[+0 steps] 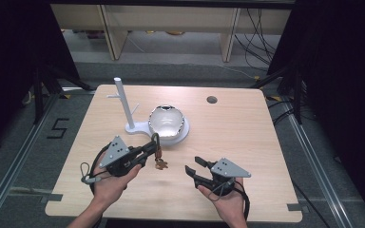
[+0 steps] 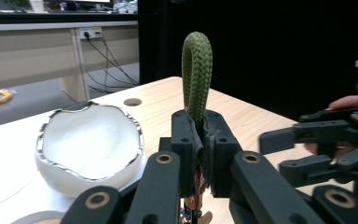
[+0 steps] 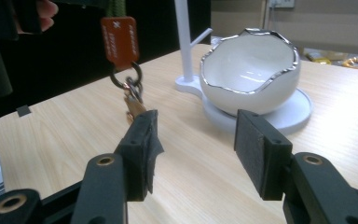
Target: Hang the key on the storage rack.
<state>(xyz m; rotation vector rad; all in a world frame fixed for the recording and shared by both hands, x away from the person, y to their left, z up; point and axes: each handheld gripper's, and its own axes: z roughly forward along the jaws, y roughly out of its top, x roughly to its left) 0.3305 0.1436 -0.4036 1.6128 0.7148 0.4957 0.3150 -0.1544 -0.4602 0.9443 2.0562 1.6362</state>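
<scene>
The left gripper (image 1: 153, 146) has its jaws clenched on the olive-green braided cord loop (image 2: 196, 74) of a keychain; the loop stands upright above the pads. Below the pads hang an orange-brown leather tag (image 3: 119, 38), a dark metal ring (image 3: 127, 77) and a small copper-coloured key (image 1: 161, 164), its lower end at or just above the light wooden table (image 1: 247, 137) (contact cannot be confirmed). The right gripper (image 1: 193, 166) is released, jaws spread wide and holding nothing, near the hanging keychain and apart from it.

Behind the keychain stand a white peg stand with side hooks (image 1: 121, 102) and, on the round part of its base, a white egg-shaped bowl with a jagged silver rim (image 1: 167, 121); the bowl interior appears empty.

Progress estimate: pick-up is complete. The placement, probably onto a hook or into the bowl, is not yet done.
</scene>
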